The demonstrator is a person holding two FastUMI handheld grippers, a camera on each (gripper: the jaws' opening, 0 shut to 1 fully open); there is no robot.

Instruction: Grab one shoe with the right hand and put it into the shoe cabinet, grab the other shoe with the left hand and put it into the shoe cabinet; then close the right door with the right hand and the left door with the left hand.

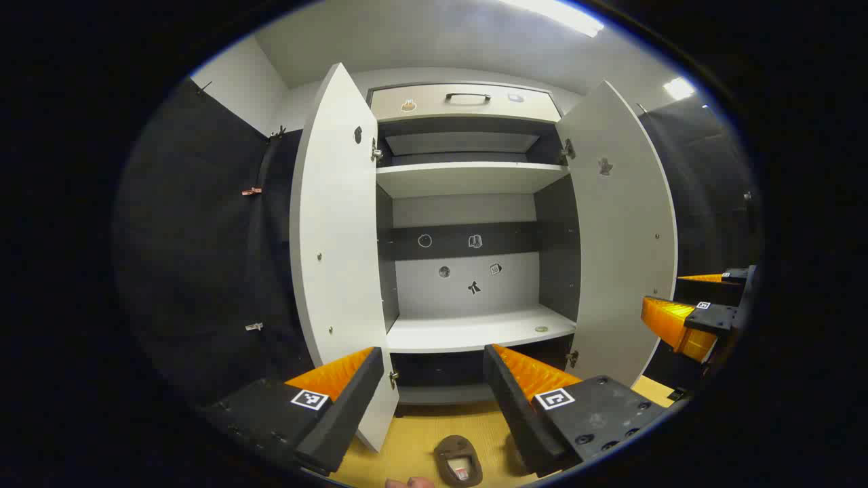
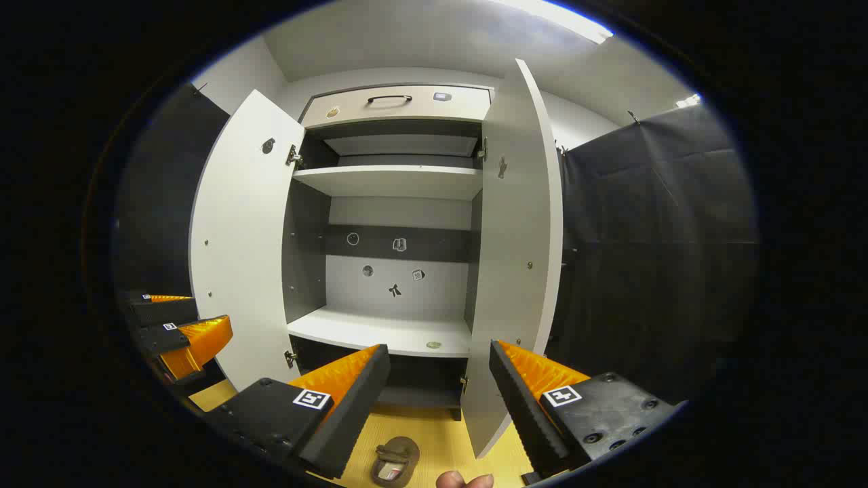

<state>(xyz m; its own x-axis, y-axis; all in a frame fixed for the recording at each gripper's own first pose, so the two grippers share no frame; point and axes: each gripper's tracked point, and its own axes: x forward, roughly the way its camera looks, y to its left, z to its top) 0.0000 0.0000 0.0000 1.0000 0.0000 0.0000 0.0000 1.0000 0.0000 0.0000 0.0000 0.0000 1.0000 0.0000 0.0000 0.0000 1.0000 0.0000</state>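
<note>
A white shoe cabinet (image 1: pixel 475 179) stands in front of me with both doors swung wide: left door (image 1: pixel 336 257), right door (image 1: pixel 620 251). Its lower shelf (image 1: pixel 475 331) holds no shoe. A brown shoe (image 1: pixel 459 461) lies on the yellow floor just before the cabinet, below and between my left gripper's fingers. My left gripper (image 1: pixel 430 350) is open and holds nothing. In the right gripper view the same shoe (image 2: pixel 395 461) lies low between the fingers of my right gripper (image 2: pixel 439 347), which is open too, facing the cabinet (image 2: pixel 393 181).
A drawer with a dark handle (image 1: pixel 468 99) tops the cabinet. A small round disc (image 1: pixel 541 329) lies on the lower shelf. The right door (image 2: pixel 519 237) juts out close to my right gripper. Black cloth walls flank both sides. A fingertip-like bit of skin (image 2: pixel 464 480) shows at the bottom edge.
</note>
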